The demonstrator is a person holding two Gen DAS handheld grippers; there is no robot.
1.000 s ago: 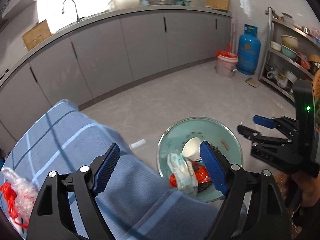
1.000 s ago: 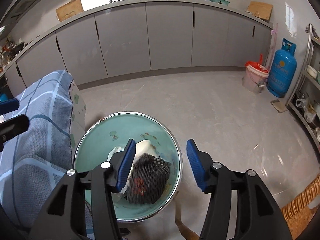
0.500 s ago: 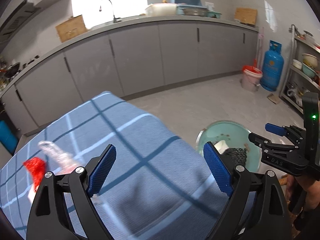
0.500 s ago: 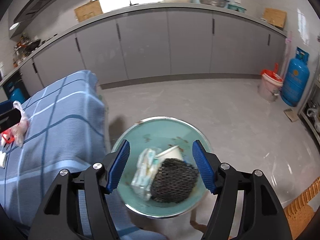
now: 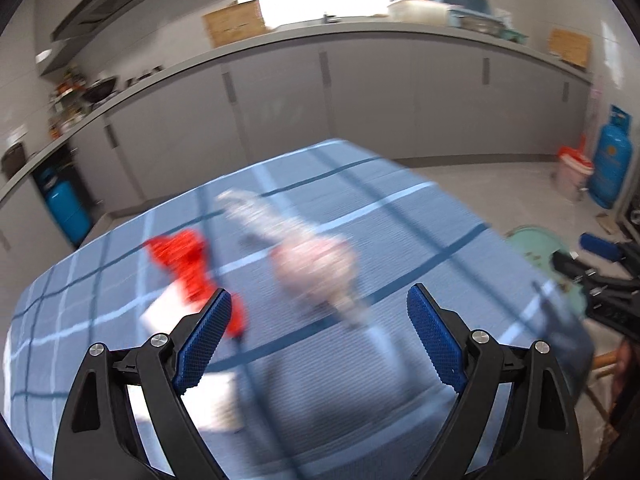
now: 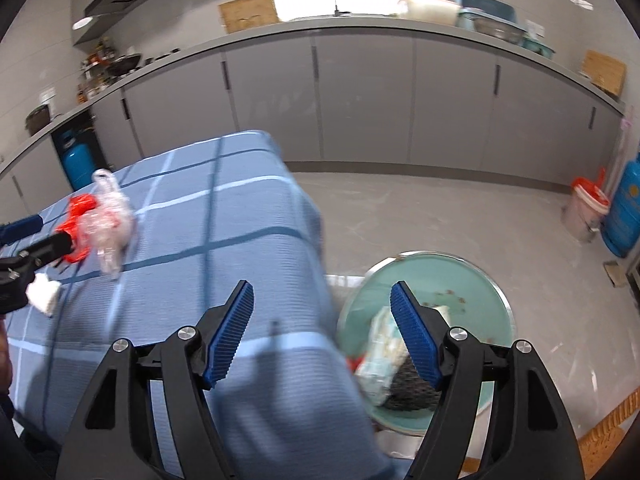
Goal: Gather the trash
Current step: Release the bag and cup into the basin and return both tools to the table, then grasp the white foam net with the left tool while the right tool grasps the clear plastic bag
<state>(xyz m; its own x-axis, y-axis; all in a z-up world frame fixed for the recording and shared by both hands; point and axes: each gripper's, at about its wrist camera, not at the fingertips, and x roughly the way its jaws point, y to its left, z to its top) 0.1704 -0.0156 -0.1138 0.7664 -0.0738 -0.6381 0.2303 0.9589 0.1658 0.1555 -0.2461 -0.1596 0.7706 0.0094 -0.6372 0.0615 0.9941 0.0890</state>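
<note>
On the blue checked tablecloth (image 5: 400, 216) lie a crumpled clear plastic bag (image 5: 312, 264), a red scrap (image 5: 184, 260) and a white paper piece (image 5: 160, 312), all blurred. My left gripper (image 5: 319, 292) hangs open just short of the bag, nothing between its pads. The right wrist view shows the same bag (image 6: 108, 216), red scrap (image 6: 78, 208) and left gripper (image 6: 32, 240) at far left. My right gripper (image 6: 322, 287) is over the table's corner, jaws opening, empty. Below to its right, the teal bin (image 6: 432, 268) holds a tissue pack (image 6: 384, 344) and black mesh (image 6: 408, 392).
Grey cabinets (image 6: 360, 100) under a counter curve along the back. A blue gas cylinder (image 6: 628, 212) and a pale bucket with a red liner (image 6: 586, 212) stand on the floor at right. A second blue cylinder (image 6: 78, 162) stands behind the table.
Both views have swung left, from over the bin to the table. The clear bag and red scrap now lie just ahead of my left gripper. My right gripper's jaws have widened.
</note>
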